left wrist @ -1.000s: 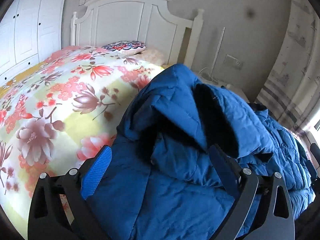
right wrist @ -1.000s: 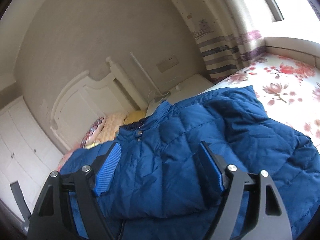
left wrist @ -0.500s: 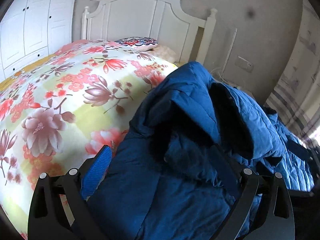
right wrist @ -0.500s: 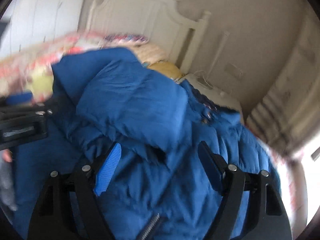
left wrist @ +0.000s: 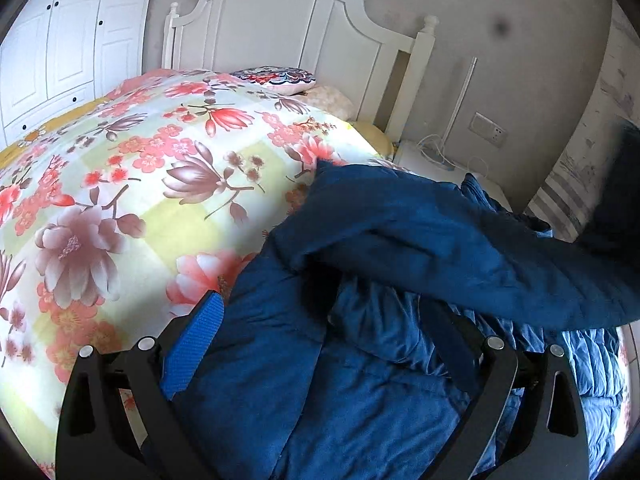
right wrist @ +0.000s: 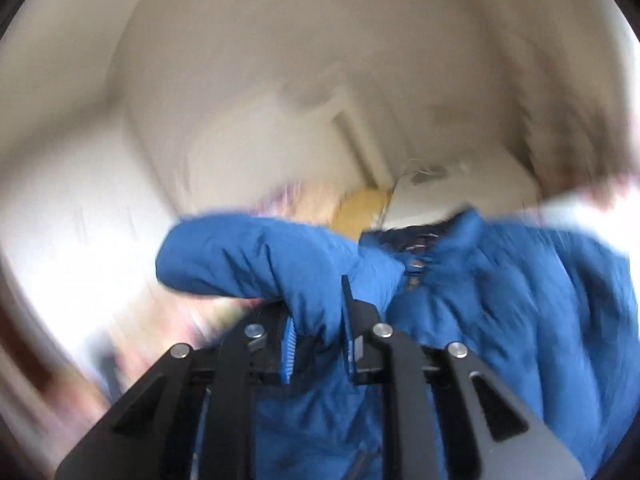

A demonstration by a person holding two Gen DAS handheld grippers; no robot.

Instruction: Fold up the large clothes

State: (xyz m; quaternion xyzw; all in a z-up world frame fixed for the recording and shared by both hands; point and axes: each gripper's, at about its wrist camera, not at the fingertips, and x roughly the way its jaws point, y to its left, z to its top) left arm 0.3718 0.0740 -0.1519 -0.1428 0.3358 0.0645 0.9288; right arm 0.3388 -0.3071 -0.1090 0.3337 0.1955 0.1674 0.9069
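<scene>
Blue puffer jacket point(left wrist: 360, 360) fills lower right of left wrist view, lying on floral bedspread point(left wrist: 132, 184); white headboard point(left wrist: 288, 28) at top, patterned pillow point(left wrist: 276, 78) below it. Left gripper point(left wrist: 328, 344) jaws spread wide, jacket between them. Right gripper point(right wrist: 318, 344) now clamped on a jacket fold; 0.5 s ago it was apart. Right view heavily blurred.

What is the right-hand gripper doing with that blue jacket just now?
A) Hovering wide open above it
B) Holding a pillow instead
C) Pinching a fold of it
C: the right gripper has its fingers closed tightly on a fold of the blue jacket.
</scene>
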